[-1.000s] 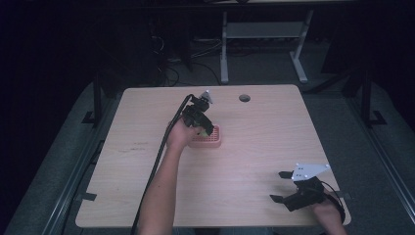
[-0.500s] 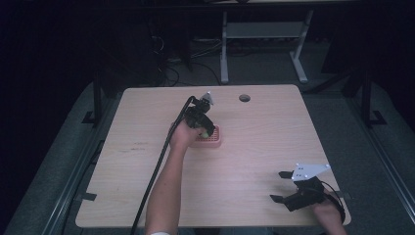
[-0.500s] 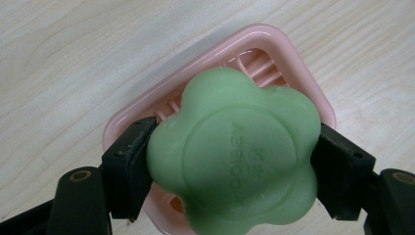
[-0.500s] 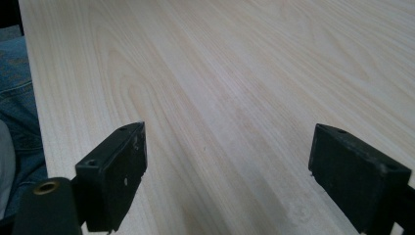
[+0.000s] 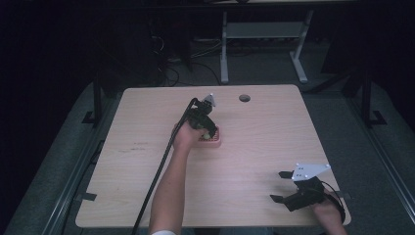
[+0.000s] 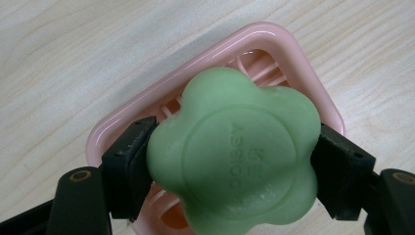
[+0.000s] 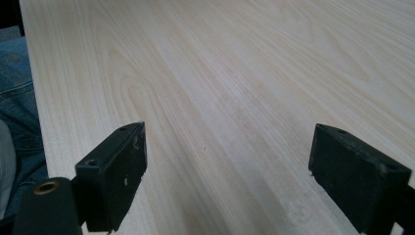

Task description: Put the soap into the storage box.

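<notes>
- Left hand-held gripper (image 6: 235,161) pinching green flower-shaped soap (image 6: 234,155) over pink soap dish (image 6: 117,129), detail too small from high view.
- Right hand-held gripper (image 7: 227,171) spread above bare desk (image 7: 220,73).

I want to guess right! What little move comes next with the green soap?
Probably lift it straight up, or open if setting it down. The left hand-held gripper is shut on the soap over the pink dish.

Pale wood-grain bench (image 5: 274,142) with a round grommet hole (image 5: 244,98) near its far edge; behind it, a white desk frame (image 5: 264,34) on dark floor
</notes>
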The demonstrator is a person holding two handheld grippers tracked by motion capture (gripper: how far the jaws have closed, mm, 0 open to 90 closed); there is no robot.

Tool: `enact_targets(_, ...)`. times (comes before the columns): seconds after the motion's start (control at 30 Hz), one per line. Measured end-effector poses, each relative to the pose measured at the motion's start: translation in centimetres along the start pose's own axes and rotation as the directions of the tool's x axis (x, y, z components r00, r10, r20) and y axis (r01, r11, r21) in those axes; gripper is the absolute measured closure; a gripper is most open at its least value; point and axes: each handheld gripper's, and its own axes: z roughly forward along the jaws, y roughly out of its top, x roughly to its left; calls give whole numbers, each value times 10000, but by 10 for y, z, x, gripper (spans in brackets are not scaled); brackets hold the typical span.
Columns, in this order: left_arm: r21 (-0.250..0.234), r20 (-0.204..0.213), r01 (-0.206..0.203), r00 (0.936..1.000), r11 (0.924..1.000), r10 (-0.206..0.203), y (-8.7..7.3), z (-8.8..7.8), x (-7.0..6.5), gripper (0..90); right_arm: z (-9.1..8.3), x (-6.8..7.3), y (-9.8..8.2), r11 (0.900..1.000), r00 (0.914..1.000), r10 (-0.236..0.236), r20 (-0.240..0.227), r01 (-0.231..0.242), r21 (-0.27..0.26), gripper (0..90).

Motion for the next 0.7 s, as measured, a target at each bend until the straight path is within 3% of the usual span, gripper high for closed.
enact_targets(0.7,233,-161,12,9999,9997,-9,1,7,-1,264,0,0,0,10000,10000,-55,-5,55,-7,138)
